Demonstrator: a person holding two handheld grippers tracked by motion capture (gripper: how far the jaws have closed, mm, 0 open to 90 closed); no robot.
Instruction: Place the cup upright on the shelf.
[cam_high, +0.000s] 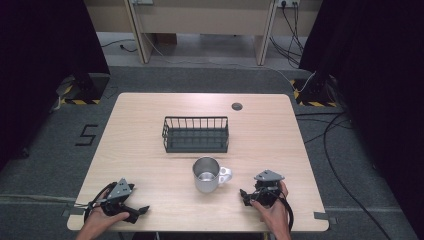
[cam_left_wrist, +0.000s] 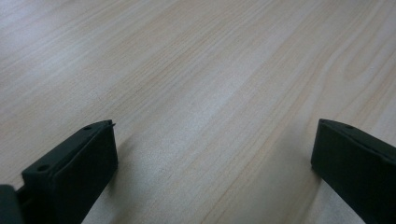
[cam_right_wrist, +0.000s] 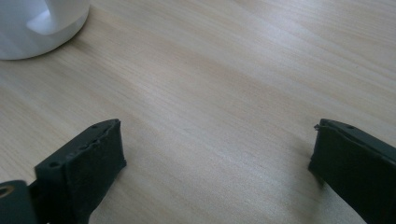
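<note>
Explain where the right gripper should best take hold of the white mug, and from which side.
Probably the handle: the mug stands upright with it pointing toward the open right gripper, so come in from the mug's right and close across the loop.

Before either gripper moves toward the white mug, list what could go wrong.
1. The white ceramic mug stands upright just in front of the black wire basket; a push from the near side might slide it into the basket's wall.
2. Its handle points toward the right gripper, whose jaws stand open close by; a careless sweep could clip the handle and spin or tip the mug.
3. The left gripper, also open, lies near the light wooden table's front edge and might slip off.
</note>
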